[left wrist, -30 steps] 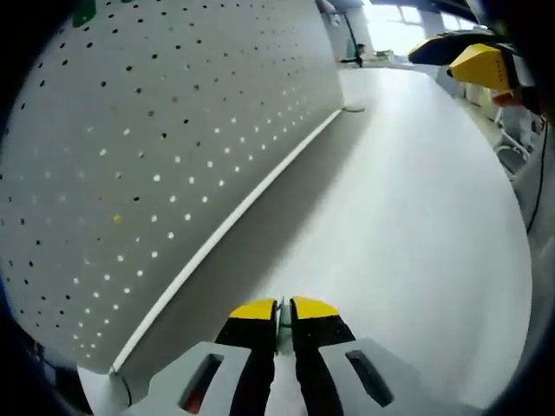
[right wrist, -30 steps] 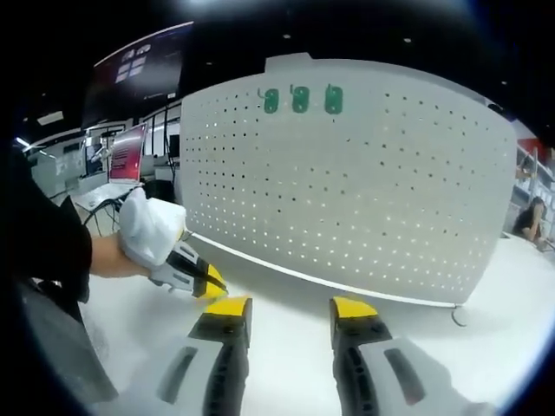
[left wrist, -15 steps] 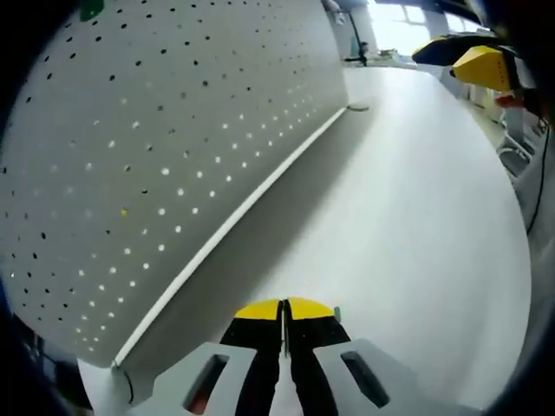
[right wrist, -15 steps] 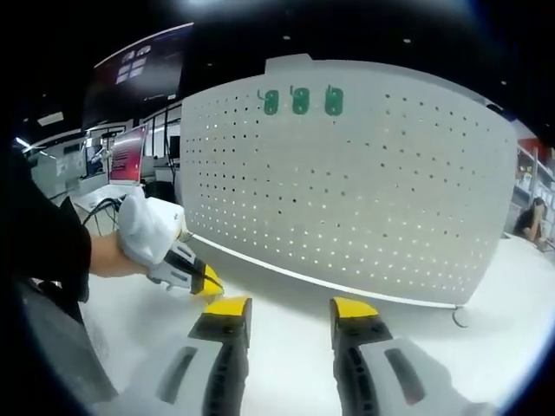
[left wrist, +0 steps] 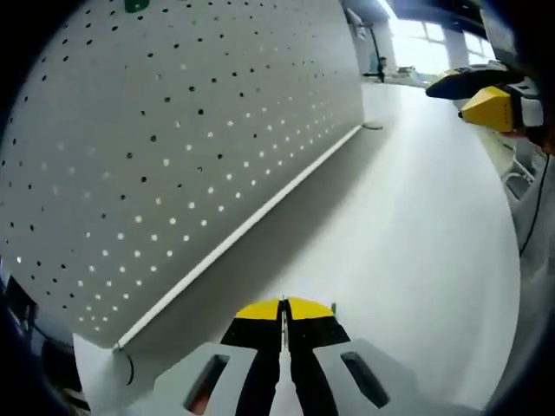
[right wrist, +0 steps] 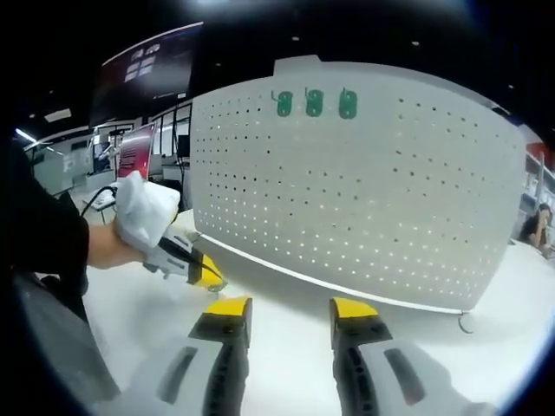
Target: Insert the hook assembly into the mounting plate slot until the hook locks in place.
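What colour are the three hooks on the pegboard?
Green. The hooks hang in a row near the top of the pegboard, clearest in the right gripper view.

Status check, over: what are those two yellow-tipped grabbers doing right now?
Left gripper shut, low over white table. Right gripper open, facing white perforated board. Three green hooks hang up top. Nothing between.

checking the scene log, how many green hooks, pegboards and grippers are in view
green hooks on the board: 3
pegboard: 1
grippers: 2, the left gripper and the right gripper
total: 6
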Available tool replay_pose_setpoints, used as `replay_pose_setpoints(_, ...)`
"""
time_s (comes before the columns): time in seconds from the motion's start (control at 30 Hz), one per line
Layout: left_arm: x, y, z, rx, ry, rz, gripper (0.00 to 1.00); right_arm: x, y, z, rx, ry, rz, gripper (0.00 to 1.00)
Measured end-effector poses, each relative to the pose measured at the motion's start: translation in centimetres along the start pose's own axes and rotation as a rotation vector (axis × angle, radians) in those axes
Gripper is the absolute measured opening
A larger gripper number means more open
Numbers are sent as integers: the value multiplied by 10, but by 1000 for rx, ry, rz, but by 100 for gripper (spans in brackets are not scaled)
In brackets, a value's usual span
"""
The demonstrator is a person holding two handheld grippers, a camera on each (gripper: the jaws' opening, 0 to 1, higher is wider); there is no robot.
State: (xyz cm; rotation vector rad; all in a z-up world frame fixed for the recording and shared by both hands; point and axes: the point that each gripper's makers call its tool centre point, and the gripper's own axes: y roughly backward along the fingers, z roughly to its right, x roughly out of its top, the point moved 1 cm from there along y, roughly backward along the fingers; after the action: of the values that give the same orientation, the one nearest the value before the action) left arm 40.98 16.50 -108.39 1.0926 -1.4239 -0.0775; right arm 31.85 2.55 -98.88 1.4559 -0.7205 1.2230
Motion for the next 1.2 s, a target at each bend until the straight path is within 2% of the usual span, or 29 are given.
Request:
replay_pose_setpoints(0.17,9,7,3,0,33,35,1,1,-1,-6,23,9,3,32)
replay_pose_setpoints(0.6,50,36,18,-51,191,198,1,2,-4,-31,109,46,4,28)
replay_pose_setpoints(0.9,73,53,38,-132,311,297,1,3,-4,-42,153,53,10,23)
replay_pose_setpoints(1.2,85,63,56,-229,425,356,1,2,-4,-51,182,61,10,18)
